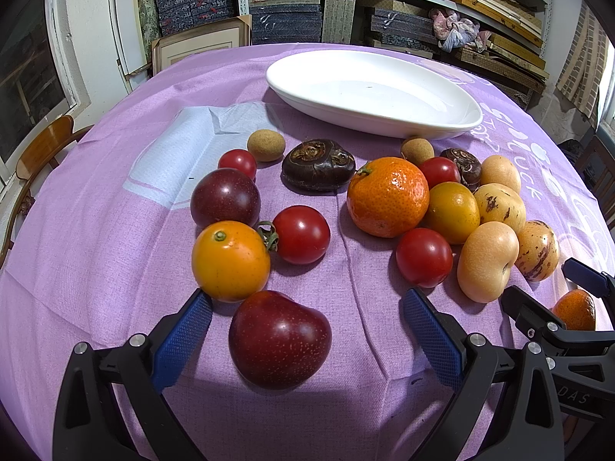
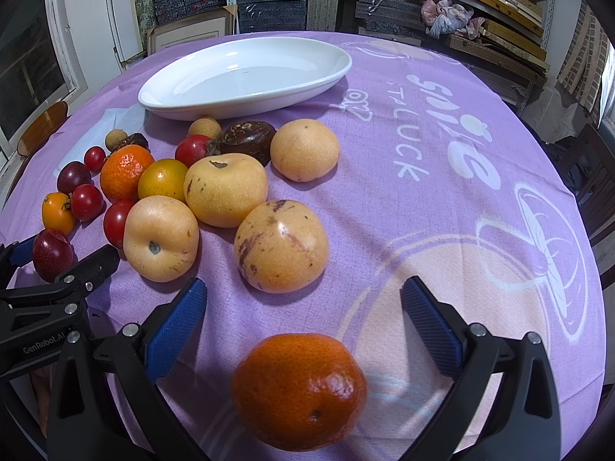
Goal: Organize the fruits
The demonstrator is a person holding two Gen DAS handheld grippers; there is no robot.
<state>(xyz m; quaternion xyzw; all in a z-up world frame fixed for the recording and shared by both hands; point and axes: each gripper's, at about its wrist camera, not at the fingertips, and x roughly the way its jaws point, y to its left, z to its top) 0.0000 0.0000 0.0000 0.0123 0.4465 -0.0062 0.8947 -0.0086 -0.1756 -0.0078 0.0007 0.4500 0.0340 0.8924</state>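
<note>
Many fruits lie on a purple tablecloth (image 1: 96, 230) in front of an empty white oval dish (image 1: 369, 92), which also shows in the right wrist view (image 2: 246, 73). My left gripper (image 1: 307, 299) is open, its blue pads either side of a dark red plum (image 1: 278, 340) on the cloth. My right gripper (image 2: 303, 292) is open around a tangerine (image 2: 300, 390) that lies on the cloth between its fingers. The same tangerine (image 1: 574, 309) shows at the right edge of the left wrist view. Another tangerine (image 1: 387, 196), cherry tomatoes (image 1: 301, 234), yellow pepino melons (image 2: 282, 246) and water chestnuts (image 1: 318, 164) lie between.
Shelves with stacked boxes (image 1: 284, 19) stand behind the table. A wooden chair (image 1: 42, 150) stands at the left, a dark chair (image 2: 592, 176) at the right. The cloth's right half (image 2: 442, 153) carries white print only.
</note>
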